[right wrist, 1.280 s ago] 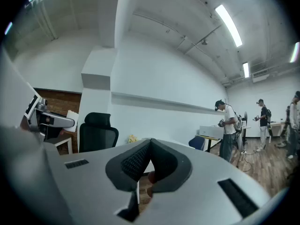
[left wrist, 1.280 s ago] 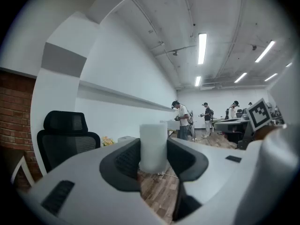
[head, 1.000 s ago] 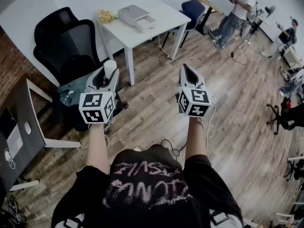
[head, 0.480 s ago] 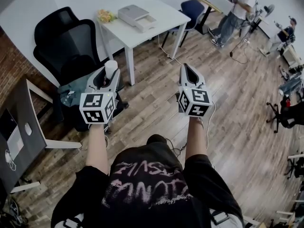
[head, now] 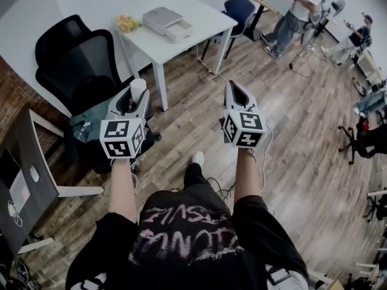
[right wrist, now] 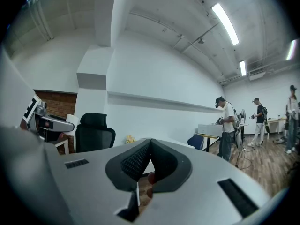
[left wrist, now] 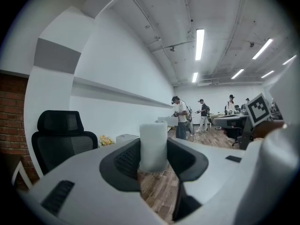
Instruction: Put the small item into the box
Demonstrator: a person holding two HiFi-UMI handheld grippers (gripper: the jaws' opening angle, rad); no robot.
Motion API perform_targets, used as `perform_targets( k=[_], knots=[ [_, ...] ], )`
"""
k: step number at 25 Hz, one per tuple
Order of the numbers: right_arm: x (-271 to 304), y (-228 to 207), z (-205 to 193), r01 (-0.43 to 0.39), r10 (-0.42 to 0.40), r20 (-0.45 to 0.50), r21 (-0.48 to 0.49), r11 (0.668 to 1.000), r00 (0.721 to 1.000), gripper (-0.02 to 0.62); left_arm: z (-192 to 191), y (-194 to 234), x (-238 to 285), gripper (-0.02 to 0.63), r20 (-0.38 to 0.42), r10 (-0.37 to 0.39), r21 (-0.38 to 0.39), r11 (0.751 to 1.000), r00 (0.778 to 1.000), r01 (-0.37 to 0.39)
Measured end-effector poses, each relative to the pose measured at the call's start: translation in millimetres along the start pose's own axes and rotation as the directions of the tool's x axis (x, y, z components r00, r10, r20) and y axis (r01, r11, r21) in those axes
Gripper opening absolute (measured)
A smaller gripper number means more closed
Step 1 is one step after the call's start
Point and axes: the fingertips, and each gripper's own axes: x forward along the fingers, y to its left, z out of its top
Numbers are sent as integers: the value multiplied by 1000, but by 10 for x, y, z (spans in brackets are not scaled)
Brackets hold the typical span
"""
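My left gripper is shut on a small white cylinder-shaped item, which stands upright between the dark pads. My right gripper is shut, its jaws meeting with nothing between them. Both are held out at waist height over the wooden floor. A light grey box lies on the white table ahead, well beyond both grippers. In the left gripper view the box shows small, left of the item.
A black office chair stands left of the table, with a yellow object on the table's far corner. A dark desk is at my left. People stand at the back right, and cables trail on the floor.
The person has stepped forward: a white shoe now shows ahead of the body, and the table has shifted slightly left in view. Both grippers keep their hold and pose.
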Motion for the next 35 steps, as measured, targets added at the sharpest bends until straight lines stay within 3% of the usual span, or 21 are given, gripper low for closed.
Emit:
perform_targets(
  k=[23, 35],
  knots=[
    [1554, -1097, -136, -14, 15, -27, 40, 999, 1000, 9, 126, 125, 1803, 173, -46, 12, -5, 1000, 999, -12],
    [2342, -1701, -117, -79, 80, -39, 19, 997, 996, 9, 310, 14, 2684, 173, -59, 61, 2, 998, 996, -61]
  ],
)
